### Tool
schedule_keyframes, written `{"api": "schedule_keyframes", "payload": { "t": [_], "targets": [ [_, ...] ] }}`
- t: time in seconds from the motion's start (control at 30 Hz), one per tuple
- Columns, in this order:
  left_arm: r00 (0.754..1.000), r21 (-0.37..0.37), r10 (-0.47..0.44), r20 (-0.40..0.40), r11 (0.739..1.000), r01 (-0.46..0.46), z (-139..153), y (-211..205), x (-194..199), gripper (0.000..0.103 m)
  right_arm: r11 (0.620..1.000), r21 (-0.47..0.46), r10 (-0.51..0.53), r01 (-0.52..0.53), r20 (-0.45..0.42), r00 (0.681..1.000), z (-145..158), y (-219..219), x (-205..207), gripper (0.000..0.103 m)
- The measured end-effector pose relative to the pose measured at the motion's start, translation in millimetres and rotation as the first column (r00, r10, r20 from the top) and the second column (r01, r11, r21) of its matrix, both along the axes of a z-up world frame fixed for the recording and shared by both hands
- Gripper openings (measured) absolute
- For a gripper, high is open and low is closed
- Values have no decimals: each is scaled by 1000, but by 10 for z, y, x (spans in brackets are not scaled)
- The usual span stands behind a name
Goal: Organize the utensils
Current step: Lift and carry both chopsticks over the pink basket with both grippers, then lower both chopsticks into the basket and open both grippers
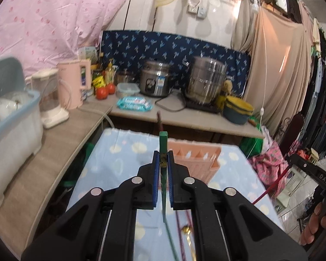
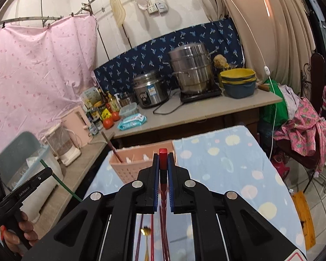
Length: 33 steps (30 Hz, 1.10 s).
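My left gripper (image 1: 163, 155) is shut on a green chopstick (image 1: 163, 143) held above the table; its tip points at the pink slotted utensil holder (image 1: 197, 163) just ahead and to the right. My right gripper (image 2: 163, 158) is shut on a red chopstick (image 2: 163, 153), close behind the same pink holder (image 2: 132, 167), which has a dark brown chopstick (image 2: 113, 150) standing in its left slot. Below the grippers, purple chopsticks (image 2: 139, 239) and a gold spoon (image 2: 146, 232) lie on the table. The left gripper also shows at the right wrist view's left edge (image 2: 41, 174).
The table has a light blue dotted cloth (image 2: 228, 163). A grey counter (image 1: 54, 139) runs along the left with a dish rack (image 1: 10, 117), blender and pink kettle (image 1: 74, 82). The back counter holds a rice cooker (image 1: 155, 80), a steel steamer pot (image 1: 206, 80) and stacked basins (image 1: 238, 108).
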State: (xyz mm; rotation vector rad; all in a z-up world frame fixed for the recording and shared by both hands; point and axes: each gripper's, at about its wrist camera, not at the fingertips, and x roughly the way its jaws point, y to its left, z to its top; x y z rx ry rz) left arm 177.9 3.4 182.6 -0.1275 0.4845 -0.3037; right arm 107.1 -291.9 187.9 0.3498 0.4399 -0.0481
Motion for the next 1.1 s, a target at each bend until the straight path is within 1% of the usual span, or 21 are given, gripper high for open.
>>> {"api": "schedule_keyframes", "payload": {
  "t": [0.2,0.33,0.47,0.6,0.67,0.7,0.83,0.97,1.07,1.1],
  "targets": [
    [996,-54,-9,89,998,14,467,-112,270,7,1000,24,-4,2,106,994,413,-73,332,7],
    [990,-53,0,141,999,8,663,-241,463,7,999,37,-7,2,158,987,621,-82,617,7],
    [987,-61,7,158,998,2,729,-341,706,7,999,44,-9,1,187,982,694,-54,872,7],
    [990,-55,11,138,998,-3,639,-440,924,7,999,37,-5,-1,167,986,576,17,1152,7],
    [993,-39,15,117,999,-11,531,-486,1033,7,999,37,-2,-3,139,990,463,27,1272,7],
    [994,-28,19,108,999,-16,471,-501,1074,7,999,37,-2,-3,139,990,463,27,1272,7],
    [998,3,20,63,1000,-20,254,-537,1202,7,999,36,5,-8,64,998,173,22,1473,7],
    [1000,2,16,24,1000,-16,105,-540,1291,7,999,45,5,-5,10,1000,-89,5,1553,7],
    [1000,1,15,6,1000,-15,50,-542,1318,7,998,57,4,-4,-12,1000,-198,-10,1601,8],
    [1000,3,21,4,1000,-21,39,-542,1320,7,998,59,-1,2,-18,1000,-221,-18,1603,10]
  ]
}}
